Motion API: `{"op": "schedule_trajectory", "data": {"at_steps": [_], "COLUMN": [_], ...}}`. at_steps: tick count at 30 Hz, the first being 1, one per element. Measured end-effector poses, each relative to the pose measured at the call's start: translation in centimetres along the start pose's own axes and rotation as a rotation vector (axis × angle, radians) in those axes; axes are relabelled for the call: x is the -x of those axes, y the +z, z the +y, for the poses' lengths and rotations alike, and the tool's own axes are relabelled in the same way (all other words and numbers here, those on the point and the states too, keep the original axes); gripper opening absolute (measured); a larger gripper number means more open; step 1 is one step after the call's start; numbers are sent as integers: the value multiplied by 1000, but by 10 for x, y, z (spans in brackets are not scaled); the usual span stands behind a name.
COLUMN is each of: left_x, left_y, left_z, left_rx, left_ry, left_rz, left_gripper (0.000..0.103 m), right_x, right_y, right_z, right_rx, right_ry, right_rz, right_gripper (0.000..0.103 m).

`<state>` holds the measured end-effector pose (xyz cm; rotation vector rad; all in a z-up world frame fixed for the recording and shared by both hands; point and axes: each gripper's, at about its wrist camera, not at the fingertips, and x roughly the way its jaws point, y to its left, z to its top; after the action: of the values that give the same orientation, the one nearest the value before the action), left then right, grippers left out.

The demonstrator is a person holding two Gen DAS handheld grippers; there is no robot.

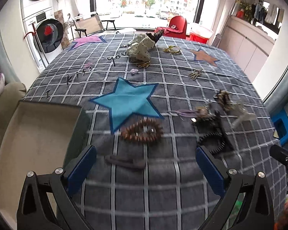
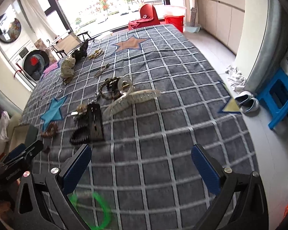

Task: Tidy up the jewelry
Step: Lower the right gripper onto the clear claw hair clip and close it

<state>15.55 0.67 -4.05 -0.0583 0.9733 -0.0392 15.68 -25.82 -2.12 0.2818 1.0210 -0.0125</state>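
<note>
Jewelry and hair pieces lie on a grey checked cloth [image 1: 163,182]. My left gripper [image 1: 146,164] is open and empty, low over a dark brown hair clip [image 1: 124,162]. Just beyond it lies a brown bead bracelet [image 1: 142,131]. A black claw clip [image 1: 213,132] lies to the right, also in the right wrist view [image 2: 92,124]. An open beige box [image 1: 34,141] stands at the left. My right gripper [image 2: 141,161] is open and empty above bare cloth, right of the black clip. A clear claw clip [image 2: 132,97] lies farther ahead.
A dotted cream scrunchie [image 1: 142,49] and gold pieces [image 1: 172,49] lie at the far side. A green ring [image 2: 101,210] lies near the front edge. The cloth's right edge drops to the floor by a blue stool [image 2: 278,99] and shoes [image 2: 247,99].
</note>
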Motion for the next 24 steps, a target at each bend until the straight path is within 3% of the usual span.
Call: {"op": "schedule_trajectory", "data": {"at_steps": [6, 12, 14, 17, 19, 22, 23, 24], "left_x": [-29, -47, -50, -52, -53, -52, -50, -50], "left_y": [16, 18, 18, 18, 18, 18, 18, 17], "left_z": [-1, -1, 0, 0, 1, 3, 4, 4], "left_rx": [-33, -55, -57, -58, -59, -50, -48, -45], "left_ry": [-2, 4, 9, 12, 14, 10, 10, 6], "left_rz": [25, 51, 55, 54, 51, 44, 36, 34], "left_gripper": [103, 103, 95, 93, 81, 72, 65, 63], "right_x": [-36, -69, -77, -84, -85, -85, -85, -84], "right_y": [23, 40, 43, 48, 51, 53, 54, 54], "right_z": [5, 13, 15, 21, 24, 27, 28, 28], "right_rx": [-62, -117, -127, -117, -115, -103, -99, -97], "right_ry": [35, 16, 8, -23, -39, -71, -76, -79], "right_rz": [46, 57, 63, 43, 31, 8, 1, -3], "right_gripper": [103, 103, 103, 102, 99, 84, 74, 62]}}
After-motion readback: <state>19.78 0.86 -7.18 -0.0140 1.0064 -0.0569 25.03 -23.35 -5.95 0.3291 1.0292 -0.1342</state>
